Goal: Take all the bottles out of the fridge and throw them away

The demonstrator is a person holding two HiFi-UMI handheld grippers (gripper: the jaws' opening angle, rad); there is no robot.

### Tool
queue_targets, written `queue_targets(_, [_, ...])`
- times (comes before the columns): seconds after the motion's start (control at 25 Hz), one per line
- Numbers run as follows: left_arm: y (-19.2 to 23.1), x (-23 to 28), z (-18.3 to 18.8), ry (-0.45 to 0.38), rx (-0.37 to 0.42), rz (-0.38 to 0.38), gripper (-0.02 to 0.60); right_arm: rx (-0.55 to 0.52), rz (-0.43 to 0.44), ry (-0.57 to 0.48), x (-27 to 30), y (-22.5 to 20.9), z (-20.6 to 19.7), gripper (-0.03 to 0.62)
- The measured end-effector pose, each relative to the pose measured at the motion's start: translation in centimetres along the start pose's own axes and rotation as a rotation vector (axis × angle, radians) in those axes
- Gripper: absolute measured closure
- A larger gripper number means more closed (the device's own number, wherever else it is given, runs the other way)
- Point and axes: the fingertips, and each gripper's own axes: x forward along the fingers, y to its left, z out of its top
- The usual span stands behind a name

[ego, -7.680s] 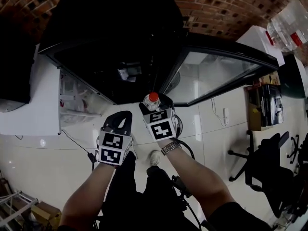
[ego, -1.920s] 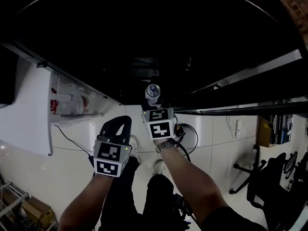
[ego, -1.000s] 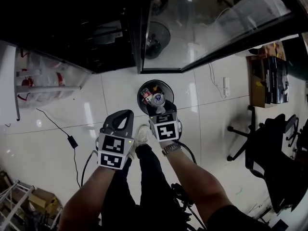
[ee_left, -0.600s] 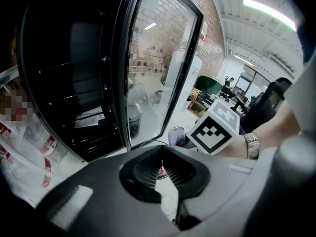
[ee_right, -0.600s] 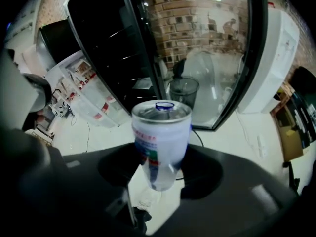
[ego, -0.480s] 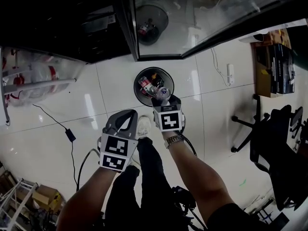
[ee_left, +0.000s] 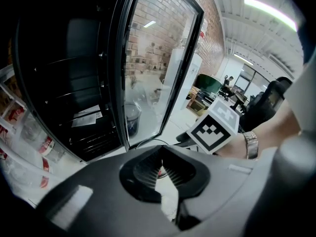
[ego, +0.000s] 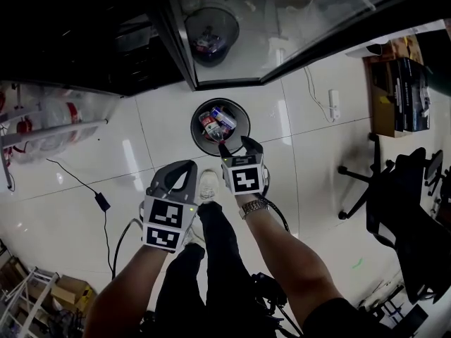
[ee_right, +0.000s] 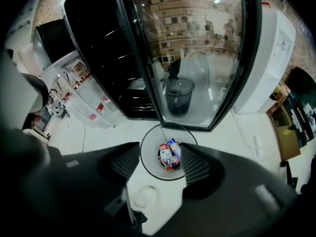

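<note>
A round black bin (ego: 198, 134) stands on the white floor in front of the open fridge (ego: 84, 41), with several bottles (ego: 214, 122) lying in it. My right gripper (ego: 237, 146) hovers just above the bin's near rim. Its jaws are opening and nothing is between them. In the right gripper view the bin (ee_right: 148, 164) and its bottles (ee_right: 169, 157) show far below, framed by the right gripper (ee_right: 160, 164). My left gripper (ego: 183, 176) hangs to the left of the bin, shut and empty. The left gripper (ee_left: 161, 157) faces the fridge (ee_left: 74, 83) and its glass door (ee_left: 158, 58).
The fridge's glass door (ego: 296, 13) stands open and mirrors the bin. A clear plastic drawer (ego: 49, 118) sits at the left. My shoe (ego: 206, 185) is beside the bin. A cable with an adapter (ego: 103, 201) lies on the floor, and an office chair (ego: 394, 189) stands at the right.
Half a second ago my right gripper held a bottle over the bin. Now its jaws are apart and the bottle is out of them. The left gripper has barely moved.
</note>
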Motion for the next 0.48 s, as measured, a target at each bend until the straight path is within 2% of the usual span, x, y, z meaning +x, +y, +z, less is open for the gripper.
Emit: queue_targets(0.48, [-0.1,-3.8,0.9,-0.033,-0.007,0.035,0.578,-0.026,0.044,-0.057,-4.3,3.5,1.8,0.336])
